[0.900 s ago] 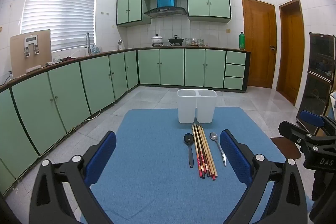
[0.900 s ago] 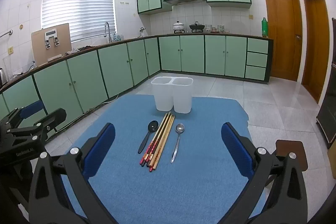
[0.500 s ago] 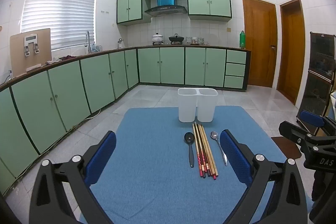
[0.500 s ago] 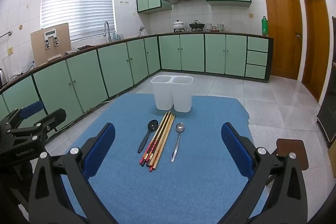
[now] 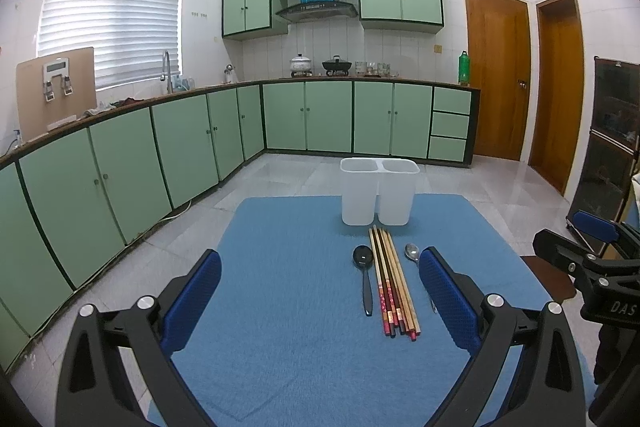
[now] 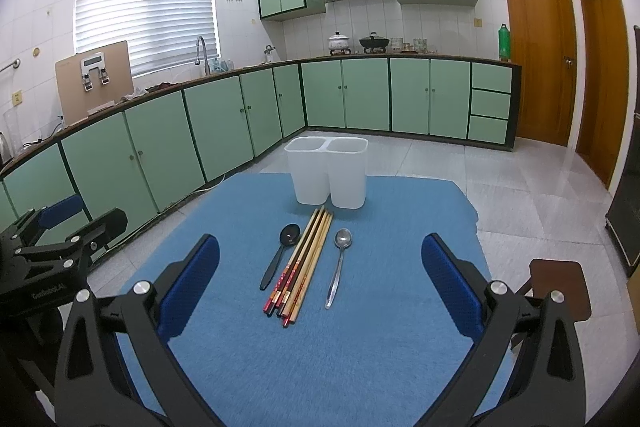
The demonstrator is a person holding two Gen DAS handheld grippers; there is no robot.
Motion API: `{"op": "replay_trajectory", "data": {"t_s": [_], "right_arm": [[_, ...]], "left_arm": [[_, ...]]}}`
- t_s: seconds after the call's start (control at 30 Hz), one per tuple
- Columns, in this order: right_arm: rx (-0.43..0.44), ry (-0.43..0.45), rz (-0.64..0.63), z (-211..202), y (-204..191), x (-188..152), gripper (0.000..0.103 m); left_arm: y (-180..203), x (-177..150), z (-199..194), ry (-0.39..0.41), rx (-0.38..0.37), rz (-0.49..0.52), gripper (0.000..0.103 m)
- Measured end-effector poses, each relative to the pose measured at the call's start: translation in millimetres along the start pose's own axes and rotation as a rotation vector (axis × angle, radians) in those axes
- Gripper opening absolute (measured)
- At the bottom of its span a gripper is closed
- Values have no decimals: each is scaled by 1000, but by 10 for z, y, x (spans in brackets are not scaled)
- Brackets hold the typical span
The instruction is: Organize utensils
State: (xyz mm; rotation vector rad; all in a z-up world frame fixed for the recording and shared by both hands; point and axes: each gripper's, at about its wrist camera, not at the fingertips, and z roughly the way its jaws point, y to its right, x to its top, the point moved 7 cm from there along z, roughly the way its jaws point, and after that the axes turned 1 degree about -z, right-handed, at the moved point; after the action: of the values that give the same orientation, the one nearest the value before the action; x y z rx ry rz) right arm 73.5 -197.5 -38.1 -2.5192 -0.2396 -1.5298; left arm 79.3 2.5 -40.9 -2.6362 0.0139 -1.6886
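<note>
A bundle of chopsticks (image 5: 392,281) (image 6: 302,265) lies on the blue mat (image 5: 288,307) (image 6: 380,327), with a black spoon (image 5: 365,277) (image 6: 280,253) on its left and a metal spoon (image 5: 413,251) (image 6: 339,269) on its right. A white two-compartment holder (image 5: 378,197) (image 6: 327,177) stands upright behind them and looks empty. My left gripper (image 5: 320,297) is open and empty, above the mat, short of the utensils. My right gripper (image 6: 320,287) is open and empty, centred over the near end of the chopsticks.
Green cabinets (image 5: 160,147) line the left and far walls. Wooden doors (image 5: 498,79) stand at the right. A brown stool (image 6: 560,287) is at the mat's right edge. The other gripper shows at the edge of each view, the right one (image 5: 600,267) and the left one (image 6: 48,247).
Both views have shifted very slightly; the utensils and holder have not moved. Both grippers stay open.
</note>
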Motion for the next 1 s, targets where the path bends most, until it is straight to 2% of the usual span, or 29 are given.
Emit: {"op": "replay_trajectory", "data": {"t_s": [0.3, 0.5, 0.7, 0.77, 0.83, 1.0], "right_arm": [[-13, -47, -8, 380, 105, 25, 98], [-26, -122, -6, 985, 267, 36, 98], [-35, -225, 11, 1604, 395, -99, 97], [-34, -253, 15, 1786, 417, -150, 95], [-41, -291, 9, 1960, 435, -204, 85], [-27, -365, 12, 2333, 438, -362, 78]], "left_arm": [[-73, 16, 359, -60, 14, 3, 97], [-222, -6, 882, -136, 41, 3, 97], [-306, -44, 1423, -202, 64, 1, 97], [-317, -66, 1600, -226, 69, 9, 97], [-328, -113, 1736, -243, 70, 14, 97], [-336, -213, 1991, -296, 59, 6, 95]]}}
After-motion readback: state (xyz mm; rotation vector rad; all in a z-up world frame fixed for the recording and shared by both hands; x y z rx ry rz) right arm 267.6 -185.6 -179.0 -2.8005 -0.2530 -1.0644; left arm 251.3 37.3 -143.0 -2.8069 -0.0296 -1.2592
